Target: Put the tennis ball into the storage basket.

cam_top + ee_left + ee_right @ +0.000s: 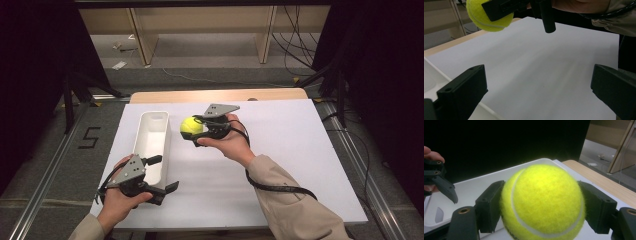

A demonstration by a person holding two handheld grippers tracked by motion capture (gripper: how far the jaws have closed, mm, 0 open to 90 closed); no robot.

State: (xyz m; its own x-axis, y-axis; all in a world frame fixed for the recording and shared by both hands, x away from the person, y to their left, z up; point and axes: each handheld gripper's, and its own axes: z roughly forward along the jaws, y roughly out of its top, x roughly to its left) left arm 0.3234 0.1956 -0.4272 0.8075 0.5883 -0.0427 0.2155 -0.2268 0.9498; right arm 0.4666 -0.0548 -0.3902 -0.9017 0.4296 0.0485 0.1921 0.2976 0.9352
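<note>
My right gripper (196, 131) had its fingers (490, 205) clamped on the tennis ball (190, 127), one black pad pressed against each side of it. In the right gripper view the ball (542, 202) sat squarely between the two pads, its white seam curving down across the felt. I held it up off the surface (280, 150), just to the right of the white tray (151, 145) and level with the tray's far half. My right hand (227, 142) wrapped the gripper body from below, and the cable trailed back along my sleeve.

My left gripper (162, 175) sat low at the near left, by the tray's near end. Its fingers (464, 93) stood wide apart with nothing between them; in the left gripper view the bare white surface (544, 75) showed across the whole gap. One finger lay over the tray's near rim and the other pointed right, just past the tray's near corner. My left hand (117, 197) gripped the body from the near side.

The tray was a long, narrow, open bin running near to far on the left part of the white sheet, and its inside looked bare. From the left gripper view the ball (487, 16) hung high and far, pinched in the other gripper's dark fingers.
</note>
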